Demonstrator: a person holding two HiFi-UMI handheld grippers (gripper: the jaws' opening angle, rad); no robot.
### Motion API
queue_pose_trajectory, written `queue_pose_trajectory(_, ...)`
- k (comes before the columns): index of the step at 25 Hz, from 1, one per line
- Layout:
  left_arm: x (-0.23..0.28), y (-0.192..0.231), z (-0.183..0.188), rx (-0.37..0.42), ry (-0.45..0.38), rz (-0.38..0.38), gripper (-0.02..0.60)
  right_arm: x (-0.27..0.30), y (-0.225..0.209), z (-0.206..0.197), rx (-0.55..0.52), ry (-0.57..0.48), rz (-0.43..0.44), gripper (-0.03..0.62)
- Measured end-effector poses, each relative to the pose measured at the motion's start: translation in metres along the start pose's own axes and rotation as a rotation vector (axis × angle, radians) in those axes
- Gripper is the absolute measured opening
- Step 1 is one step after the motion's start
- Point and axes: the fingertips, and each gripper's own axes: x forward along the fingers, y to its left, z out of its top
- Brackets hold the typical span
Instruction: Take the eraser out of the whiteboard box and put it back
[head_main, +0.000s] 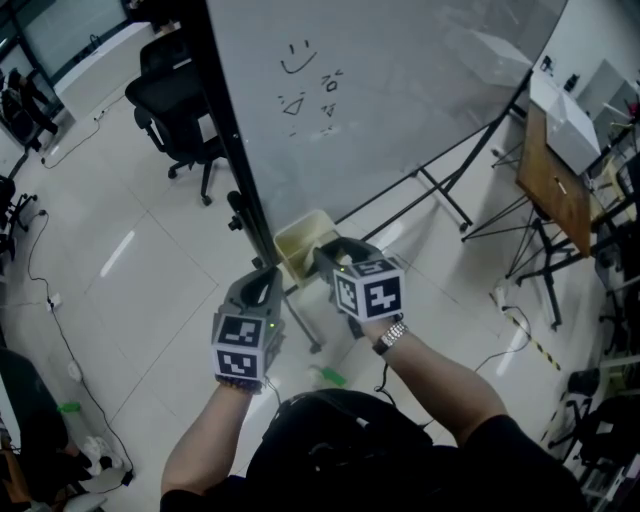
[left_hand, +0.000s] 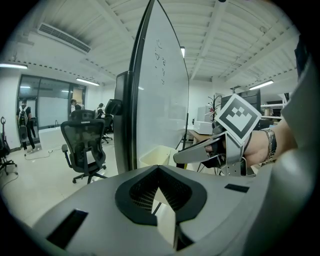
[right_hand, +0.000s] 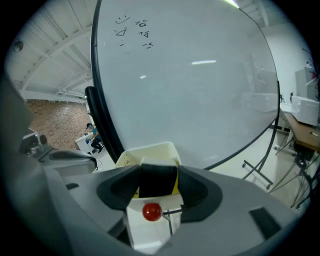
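A cream whiteboard box (head_main: 298, 240) hangs at the lower edge of the whiteboard (head_main: 400, 90). In the right gripper view the black eraser (right_hand: 157, 181) with a yellow edge stands in the box (right_hand: 150, 150). My right gripper (right_hand: 159, 175) reaches into the box and its pads sit against both sides of the eraser. A red ball (right_hand: 152, 211) lies below the eraser, inside the box. My left gripper (head_main: 268, 282) is shut and empty, just left of the box beside the board's black frame. From the left gripper (left_hand: 159, 169) I see the right gripper (left_hand: 197, 154) over the box (left_hand: 152, 156).
A black office chair (head_main: 180, 110) stands to the far left of the board. The board's stand legs (head_main: 445, 200) spread over the floor to the right. A wooden table (head_main: 555, 185) with white boxes is at the right. A small green thing (head_main: 330, 377) lies on the floor.
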Motion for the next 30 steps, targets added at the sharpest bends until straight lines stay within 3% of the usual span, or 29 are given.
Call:
queue_pose_trajectory(21,-0.023,-0.014,0.024,0.044,-0.060,-0.004,0.000,-0.047,0.012,0.039,-0.041,-0.133,-0.016,0.242)
queue_pose_trajectory(30,-0.035,-0.027,0.031,0.036,-0.083,0.035,0.000,-0.073,0.020,0.053,-0.075,-0.179,0.031,0.239)
